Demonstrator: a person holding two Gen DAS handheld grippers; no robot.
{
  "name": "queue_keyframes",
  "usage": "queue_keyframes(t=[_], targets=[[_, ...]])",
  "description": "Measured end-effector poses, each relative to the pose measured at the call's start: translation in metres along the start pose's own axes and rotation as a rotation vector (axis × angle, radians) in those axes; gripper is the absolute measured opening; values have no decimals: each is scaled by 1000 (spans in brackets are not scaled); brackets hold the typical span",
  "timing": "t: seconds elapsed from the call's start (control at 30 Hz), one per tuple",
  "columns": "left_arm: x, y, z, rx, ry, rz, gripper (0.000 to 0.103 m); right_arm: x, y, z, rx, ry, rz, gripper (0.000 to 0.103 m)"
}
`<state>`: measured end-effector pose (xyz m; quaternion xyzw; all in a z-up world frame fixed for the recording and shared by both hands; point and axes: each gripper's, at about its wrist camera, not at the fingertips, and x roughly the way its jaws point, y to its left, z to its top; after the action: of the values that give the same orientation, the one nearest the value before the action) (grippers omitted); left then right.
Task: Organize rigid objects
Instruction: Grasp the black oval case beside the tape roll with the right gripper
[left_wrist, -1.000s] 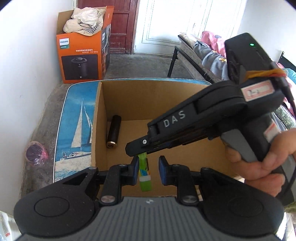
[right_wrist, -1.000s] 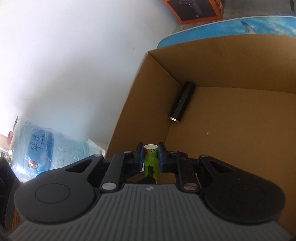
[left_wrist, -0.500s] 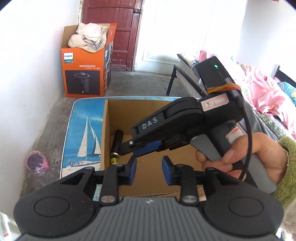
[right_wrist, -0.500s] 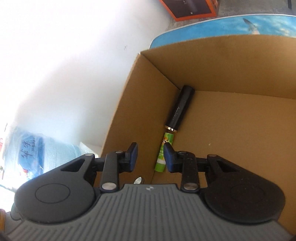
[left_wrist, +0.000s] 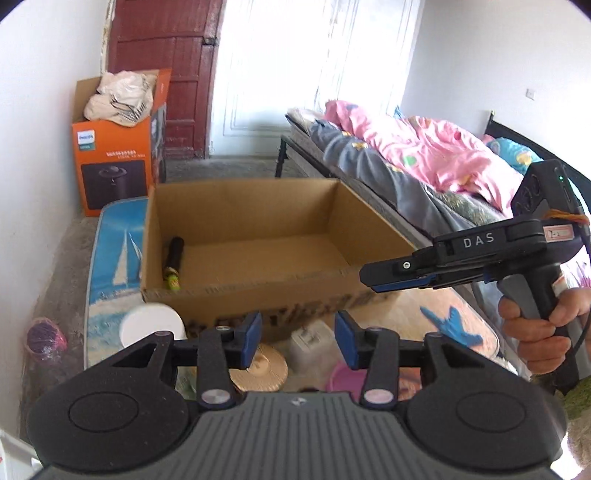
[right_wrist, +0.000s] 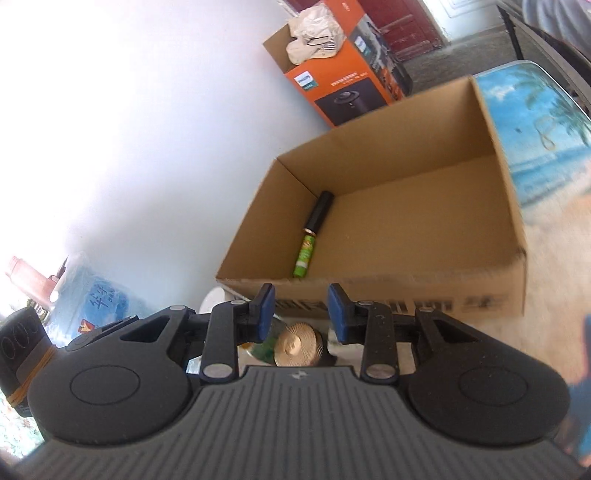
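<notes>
Both tongs empty now. The left gripper (left_wrist: 298, 339) has its blue pads apart with nothing between them, and they have just been spreading wider. The right gripper (right_wrist: 301, 314) stands the same way, jaws apart and holding nothing; its opening has barely changed in the last instant. In the left view the right gripper (left_wrist: 373, 280) hangs off the right end of the cardboard box (left_wrist: 258, 295), a hand (left_wrist: 535, 332) on its grip.

Inside the box, the green tube (right_wrist: 303, 256) lies along the left wall near the front corner, end to end with the black tube (right_wrist: 319, 212) behind it. So that drop looks finished and we're between items, I'd say.

Outward: in front of the box's near wall, on the table with the beach print (right_wrist: 546, 122), loose things wait. There's a gold ribbed lid (right_wrist: 297, 345), a white disc (left_wrist: 153, 323), a small white block (left_wrist: 308, 345) and something pink (left_wrist: 345, 378).

Next call: choose one of these, probably the gold lid sitting right under both tools, drop low over it, straddle it and close before lifting over the box's front wall.
</notes>
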<state>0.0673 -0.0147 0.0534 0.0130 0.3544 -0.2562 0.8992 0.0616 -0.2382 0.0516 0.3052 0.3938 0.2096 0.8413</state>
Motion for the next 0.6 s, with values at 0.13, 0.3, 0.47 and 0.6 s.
queue_keyframes(t=[0.13, 0.3, 0.47, 0.6], targets=[[33, -11, -36, -1, 130, -36, 44, 15, -19, -50, 64, 42, 7, 30], [63, -15, -65, -8, 207, -17, 44, 52, -11, -62, 22, 105, -20, 28], [79, -14, -74, -28, 234, -34, 44, 85, 16, -57, -132, 164, -113, 28], [85, -9, -79, -38, 234, -53, 44, 107, 25, -58, -200, 214, -150, 28]])
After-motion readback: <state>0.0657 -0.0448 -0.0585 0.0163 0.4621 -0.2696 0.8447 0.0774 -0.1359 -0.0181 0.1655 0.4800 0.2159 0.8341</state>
